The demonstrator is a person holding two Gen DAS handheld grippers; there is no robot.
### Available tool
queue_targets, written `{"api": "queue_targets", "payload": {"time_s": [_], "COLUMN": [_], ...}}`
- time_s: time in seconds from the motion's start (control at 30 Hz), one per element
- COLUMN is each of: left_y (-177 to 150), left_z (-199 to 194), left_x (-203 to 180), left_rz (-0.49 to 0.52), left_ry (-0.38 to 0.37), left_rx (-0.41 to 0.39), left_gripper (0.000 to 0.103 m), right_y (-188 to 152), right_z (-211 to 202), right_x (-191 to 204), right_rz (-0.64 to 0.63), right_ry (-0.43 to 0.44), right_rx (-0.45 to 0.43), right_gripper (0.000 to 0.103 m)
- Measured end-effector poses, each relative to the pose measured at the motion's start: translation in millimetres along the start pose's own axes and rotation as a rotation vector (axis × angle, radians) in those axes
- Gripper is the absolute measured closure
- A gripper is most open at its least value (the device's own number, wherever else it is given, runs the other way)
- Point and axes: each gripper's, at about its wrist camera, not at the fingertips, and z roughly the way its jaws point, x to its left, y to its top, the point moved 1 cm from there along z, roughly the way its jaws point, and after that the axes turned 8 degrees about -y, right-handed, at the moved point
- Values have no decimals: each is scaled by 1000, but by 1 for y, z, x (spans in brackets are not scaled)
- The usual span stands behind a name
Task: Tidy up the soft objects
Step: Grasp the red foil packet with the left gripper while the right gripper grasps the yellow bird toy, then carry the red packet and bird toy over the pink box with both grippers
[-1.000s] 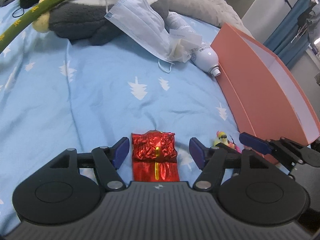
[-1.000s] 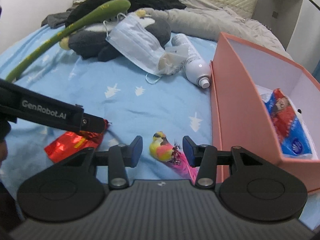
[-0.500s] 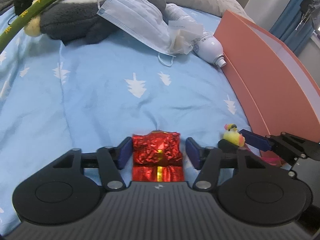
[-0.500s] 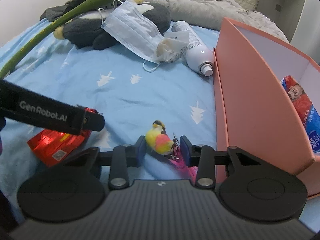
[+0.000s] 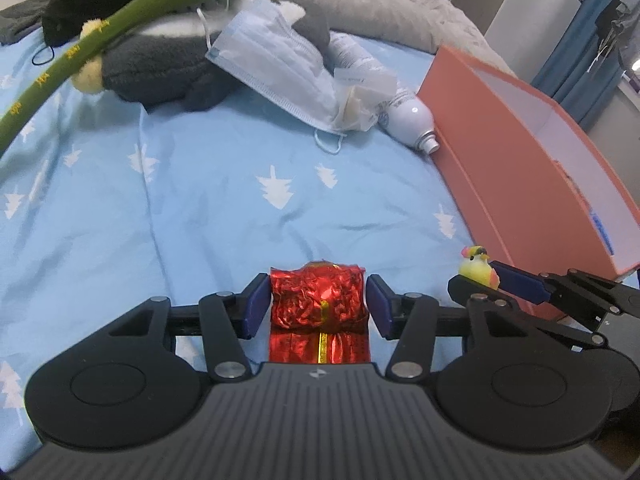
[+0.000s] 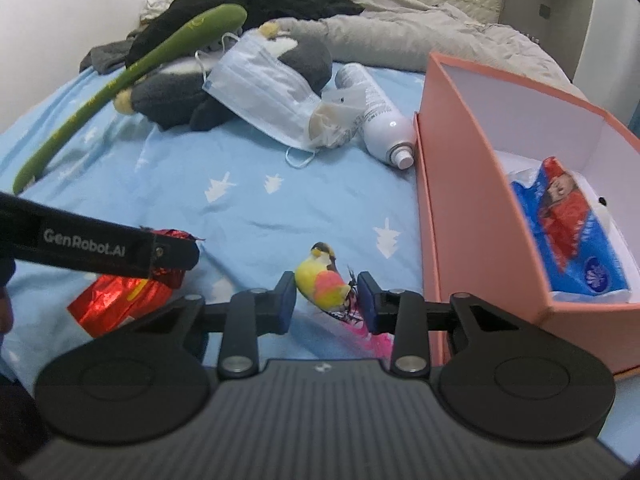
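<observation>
Red foil packet (image 5: 318, 312) sits between the pads of the left gripper (image 5: 318, 305), clamped and lifted just clear of the blue bedsheet (image 5: 200, 200). Toy bird (image 6: 322, 282) is pinched in the right gripper (image 6: 326, 300), pink tail trailing below, beside the pink box (image 6: 456, 208). Box is open-topped; inside lies a red-and-blue tissue pack (image 6: 572, 224) on white lining. Beyond: white spray bottle (image 6: 376, 120) on its side, nozzle touching the box wall; face mask (image 6: 260, 92) draped over a dark plush toy (image 6: 180, 96); green plush stem (image 6: 120, 84) across it.
</observation>
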Motion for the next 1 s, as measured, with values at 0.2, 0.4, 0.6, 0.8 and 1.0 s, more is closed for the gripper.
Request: {"api": "queue_targets", "payload": {"time_s": [0.2,0.4,0.6,0.8,1.0], "left_y": [0,-1,2,4,5], "left_z": [-22,-45,-68,-90,-111], "left_x": [-6,-14,-22,-33,-50], "left_rz": [5,4,11,28,48], "left_ry": [-22,-41,-64,-88,-114], "left_rx": [-47,-82,-114,-149,-180], "left_gripper": [47,47,47,47,47], "right_y": [5,6,12,21,25], "right_z": [-22,-44,-70,-93,-113], "right_x": [-4,-6,-7,-10,-13], "right_rz": [43,77,99,118,152], "right_ry": [11,23,32,27,32], "right_rx": [-27,-51,-79,-126,-160], "right_gripper": [66,66,66,66,66]}}
